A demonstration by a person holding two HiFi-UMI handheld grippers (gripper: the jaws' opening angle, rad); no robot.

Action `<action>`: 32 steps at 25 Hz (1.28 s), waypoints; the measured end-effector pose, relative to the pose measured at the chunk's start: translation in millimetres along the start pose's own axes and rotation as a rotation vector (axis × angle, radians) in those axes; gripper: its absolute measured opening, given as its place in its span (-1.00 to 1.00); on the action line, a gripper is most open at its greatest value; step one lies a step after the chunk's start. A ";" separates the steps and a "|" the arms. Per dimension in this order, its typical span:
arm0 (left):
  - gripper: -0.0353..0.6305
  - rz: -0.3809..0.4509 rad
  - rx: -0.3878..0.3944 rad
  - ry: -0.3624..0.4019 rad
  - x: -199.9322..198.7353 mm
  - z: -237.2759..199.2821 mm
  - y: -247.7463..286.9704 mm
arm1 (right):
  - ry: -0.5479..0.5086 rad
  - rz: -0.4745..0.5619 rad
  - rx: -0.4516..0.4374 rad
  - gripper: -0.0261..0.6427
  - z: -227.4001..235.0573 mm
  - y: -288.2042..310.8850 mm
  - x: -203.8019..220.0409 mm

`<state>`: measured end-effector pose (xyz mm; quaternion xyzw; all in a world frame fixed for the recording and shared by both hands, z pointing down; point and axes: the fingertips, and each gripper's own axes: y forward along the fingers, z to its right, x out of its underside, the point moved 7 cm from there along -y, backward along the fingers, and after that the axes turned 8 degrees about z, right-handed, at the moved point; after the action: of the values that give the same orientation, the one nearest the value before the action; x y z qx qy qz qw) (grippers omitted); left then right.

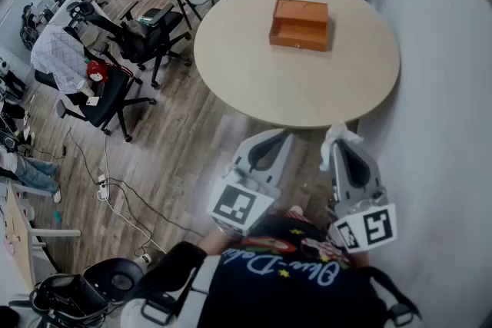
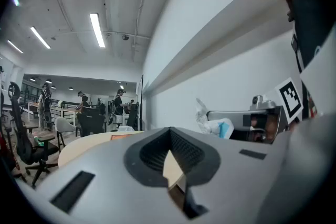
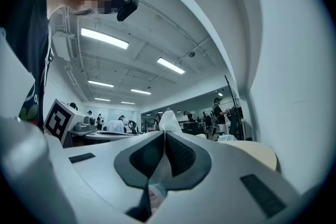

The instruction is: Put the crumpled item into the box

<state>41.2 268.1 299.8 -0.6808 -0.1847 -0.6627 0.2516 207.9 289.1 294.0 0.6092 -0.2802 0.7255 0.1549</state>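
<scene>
Tabletop (image 1: 254, 69) bears box (image 1: 299, 25) mid-surface; right gripper (image 3: 164, 139) fingers pinch crumpled item (image 3: 169, 119), left gripper's (image 2: 169, 138) seemingly pressed together.

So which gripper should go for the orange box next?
Right. The right gripper is shut on the crumpled white item, so it only has to reach to the box on the table. The left gripper holds nothing.

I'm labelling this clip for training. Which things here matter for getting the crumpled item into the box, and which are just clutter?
Job: white crumpled item, pinched in the right gripper; orange box; round table under it.
Lying about: office chairs; floor cables; the left gripper, shut on nothing.
</scene>
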 end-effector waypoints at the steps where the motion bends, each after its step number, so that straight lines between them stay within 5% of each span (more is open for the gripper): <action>1: -0.92 0.002 -0.001 0.002 0.2 -0.6 0.3 | -0.010 0.005 -0.005 -0.91 1.7 -1.0 2.0; 14: -0.92 -0.040 -0.028 0.022 1.4 16.3 -11.5 | -0.002 0.014 -0.011 -0.91 18.3 -21.5 4.1; 32: -0.92 -0.009 0.044 0.035 8.9 13.8 17.3 | 0.004 0.006 0.033 -0.91 35.6 -14.5 12.8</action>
<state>63.0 261.6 307.0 -0.6627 -0.1975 -0.6713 0.2667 241.8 278.0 313.2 0.6095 -0.2700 0.7316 0.1431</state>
